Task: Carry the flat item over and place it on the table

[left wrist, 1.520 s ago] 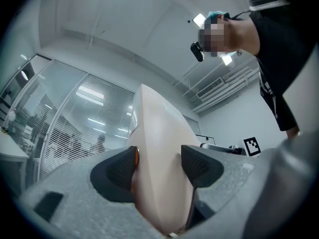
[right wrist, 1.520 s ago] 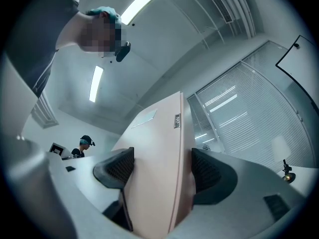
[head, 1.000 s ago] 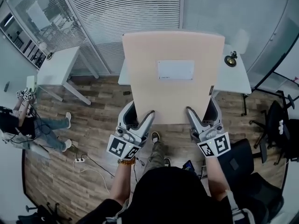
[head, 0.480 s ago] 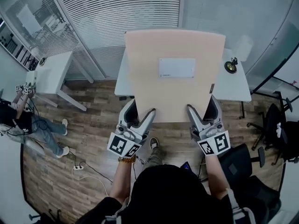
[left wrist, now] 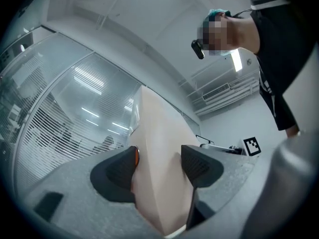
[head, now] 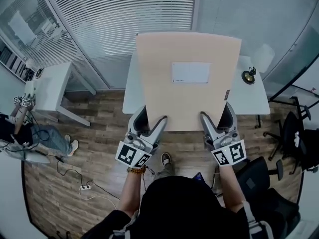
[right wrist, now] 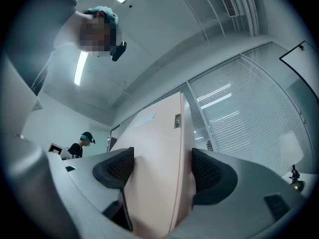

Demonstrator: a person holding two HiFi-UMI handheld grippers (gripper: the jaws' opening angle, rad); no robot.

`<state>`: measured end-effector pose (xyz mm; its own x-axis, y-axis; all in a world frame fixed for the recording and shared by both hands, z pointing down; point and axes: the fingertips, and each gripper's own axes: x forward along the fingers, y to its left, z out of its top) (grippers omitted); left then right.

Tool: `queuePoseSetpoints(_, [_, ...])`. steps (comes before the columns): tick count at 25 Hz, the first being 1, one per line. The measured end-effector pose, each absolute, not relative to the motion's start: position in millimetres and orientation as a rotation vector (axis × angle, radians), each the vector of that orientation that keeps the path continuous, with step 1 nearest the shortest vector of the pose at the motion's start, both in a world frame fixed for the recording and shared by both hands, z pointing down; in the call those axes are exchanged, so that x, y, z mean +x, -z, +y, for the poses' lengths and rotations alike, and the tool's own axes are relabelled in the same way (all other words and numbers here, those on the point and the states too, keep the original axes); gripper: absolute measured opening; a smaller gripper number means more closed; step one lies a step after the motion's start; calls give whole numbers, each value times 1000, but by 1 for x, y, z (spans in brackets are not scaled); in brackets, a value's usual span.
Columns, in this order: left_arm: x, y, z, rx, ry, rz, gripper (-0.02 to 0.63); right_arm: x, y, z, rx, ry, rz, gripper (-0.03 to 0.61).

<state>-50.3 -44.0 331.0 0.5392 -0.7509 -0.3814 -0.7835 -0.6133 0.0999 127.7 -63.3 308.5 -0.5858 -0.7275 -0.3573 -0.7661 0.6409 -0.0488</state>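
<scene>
Matt, smooth pale wooden board (head: pixel 188 78); glossy white table (head: pixel 249 93); wood-plank floor (head: pixel 70 183).

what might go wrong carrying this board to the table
The left gripper and right gripper clamp only the near edge of the board, so its far end may dip or twist loose. The board also hides most of the white table, and could knock the small dark object at its right.

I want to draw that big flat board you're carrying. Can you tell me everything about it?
The board is a big, flat, pale peach rectangle, smooth like thin wood. A white label sits near its middle and a small dark tag by its right edge. It is held out above a white table. The left tool and the right tool each pinch its near edge.
</scene>
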Motion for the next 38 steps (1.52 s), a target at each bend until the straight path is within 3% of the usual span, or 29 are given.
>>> queuePoseSetpoints(13, [-115,-343,-108,-2698,-637,1347,284,63,-319,-127,-1219,-137,2537,333])
queuePoseSetpoints(38, [-140,-367,-219,-2759,-579,1360,284,39,-349,-238,-1249,-48,2539,333])
